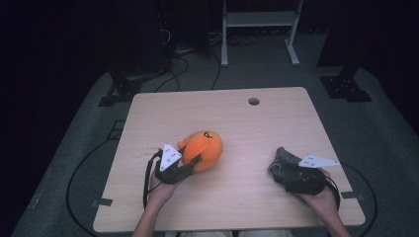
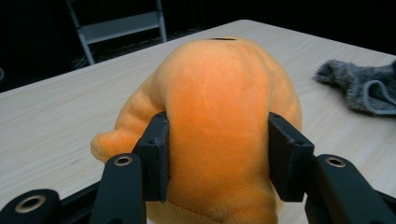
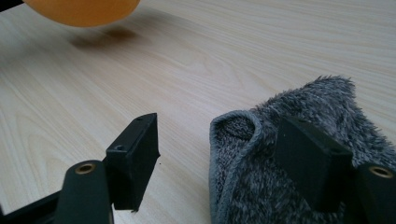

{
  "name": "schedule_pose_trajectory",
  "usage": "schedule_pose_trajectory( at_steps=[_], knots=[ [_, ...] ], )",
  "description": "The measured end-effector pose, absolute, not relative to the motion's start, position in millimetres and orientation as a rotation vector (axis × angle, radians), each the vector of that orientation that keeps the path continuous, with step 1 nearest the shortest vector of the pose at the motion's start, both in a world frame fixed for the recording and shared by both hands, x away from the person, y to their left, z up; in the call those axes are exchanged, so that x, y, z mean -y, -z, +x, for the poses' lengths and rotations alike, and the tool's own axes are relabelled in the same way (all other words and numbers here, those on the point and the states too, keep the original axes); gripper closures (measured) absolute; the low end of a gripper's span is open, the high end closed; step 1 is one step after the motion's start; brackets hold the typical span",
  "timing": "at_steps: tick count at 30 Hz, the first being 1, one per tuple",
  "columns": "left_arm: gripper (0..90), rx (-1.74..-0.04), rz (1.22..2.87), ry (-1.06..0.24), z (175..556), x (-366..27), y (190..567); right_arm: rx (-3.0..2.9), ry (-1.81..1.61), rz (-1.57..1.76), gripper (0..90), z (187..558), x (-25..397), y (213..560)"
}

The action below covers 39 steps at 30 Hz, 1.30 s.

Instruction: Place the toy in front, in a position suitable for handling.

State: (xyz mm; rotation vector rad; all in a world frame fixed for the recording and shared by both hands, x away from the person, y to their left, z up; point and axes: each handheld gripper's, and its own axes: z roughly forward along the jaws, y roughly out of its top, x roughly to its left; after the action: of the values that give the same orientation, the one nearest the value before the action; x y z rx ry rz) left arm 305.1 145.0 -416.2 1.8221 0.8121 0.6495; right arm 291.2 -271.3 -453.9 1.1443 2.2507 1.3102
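Over on the left of the wooden table (image 1: 247,128), the left gripper (image 1: 190,163) is squeezing the orange plush toy (image 1: 203,149), its two jaws pressing into the soft sides from either flank. Well apart to the right, the right gripper (image 1: 284,170) is resting with jaws spread wide over the grey fuzzy cloth (image 3: 299,154), one jaw lying on the fabric and the other beside its hemmed edge.

Black grippers (image 1: 190,165); brass-ringed screw holes; grey three-cornered plates (image 1: 170,157).
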Motion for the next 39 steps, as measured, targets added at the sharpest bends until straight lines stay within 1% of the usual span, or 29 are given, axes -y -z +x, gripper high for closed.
schedule_pose_trajectory(
  at_steps=[11,17,29,34,36,37,39],
  knots=[
    [48.1,-0.727,1.869,-0.606,298,-121,419,-2.238,-1.313,1.150,28.8,292,274,453],
    [47.9,-0.650,1.900,-0.580,292,-108,421,-2.223,-1.304,1.165,28.8,293,277,453],
    [47.2,-0.556,1.948,-0.540,287,-92,429,-2.117,-1.221,1.252,30.1,311,284,449],
    [46.7,-0.521,1.964,-0.518,285,-87,430,-2.131,-1.150,1.275,32.7,316,284,452],
    [46.0,-0.509,1.977,-0.502,286,-85,433,-2.131,-1.126,1.292,35.8,317,286,453],
    [45.0,-0.503,1.986,-0.503,286,-84,435,-2.131,-1.108,1.327,39.1,320,289,455],
    [44.7,-0.500,1.986,-0.499,286,-84,435,-2.132,-1.095,1.339,40.3,322,289,456]
  ],
)
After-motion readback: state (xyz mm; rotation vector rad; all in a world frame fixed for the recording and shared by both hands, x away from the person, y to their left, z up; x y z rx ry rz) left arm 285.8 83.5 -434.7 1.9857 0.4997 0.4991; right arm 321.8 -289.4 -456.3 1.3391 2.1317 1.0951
